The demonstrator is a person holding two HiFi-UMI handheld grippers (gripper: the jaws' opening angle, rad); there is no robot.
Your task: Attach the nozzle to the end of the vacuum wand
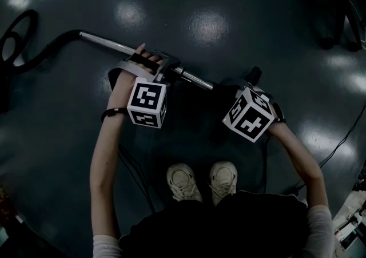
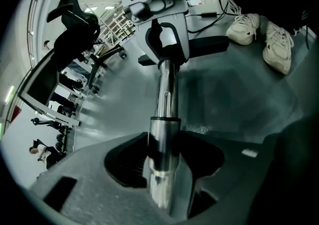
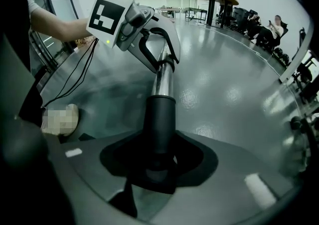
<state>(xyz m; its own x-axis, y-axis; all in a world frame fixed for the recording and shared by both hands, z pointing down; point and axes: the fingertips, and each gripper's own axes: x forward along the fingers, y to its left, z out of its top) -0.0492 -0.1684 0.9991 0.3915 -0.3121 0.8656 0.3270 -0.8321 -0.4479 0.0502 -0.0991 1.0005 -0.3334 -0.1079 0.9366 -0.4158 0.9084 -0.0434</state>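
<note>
The person stands over a dark, glossy floor (image 1: 229,22) with a gripper in each hand, both pointing steeply down at the vacuum wand (image 1: 108,44). This chrome tube runs from the far left, where it joins a black hose (image 1: 46,51) curving off to the left edge, down toward the right. The left gripper (image 1: 155,63) clamps the wand about midway along its length. In the left gripper view the shiny tube stands straight up between the two jaws, which close against its sides. The right gripper (image 1: 247,83) is at the wand's right end and pinches the nozzle (image 3: 160,119), a black tube. In the right gripper view it sits between the jaws with its upper collar fitted around the chrome tube, so nozzle and wand lie in one line. Each gripper view looks along the wand to the other gripper. The left marker cube (image 1: 147,102) and the right marker cube (image 1: 250,115) face up toward the head camera, near side of the wand. Between and nearer than the grippers are the person's two pale shoes (image 1: 201,181), side by side. A thin cable (image 1: 343,142) trails across the floor at the right. In the right gripper view, seated people (image 3: 271,24) are far off at the right of the hall.
</note>
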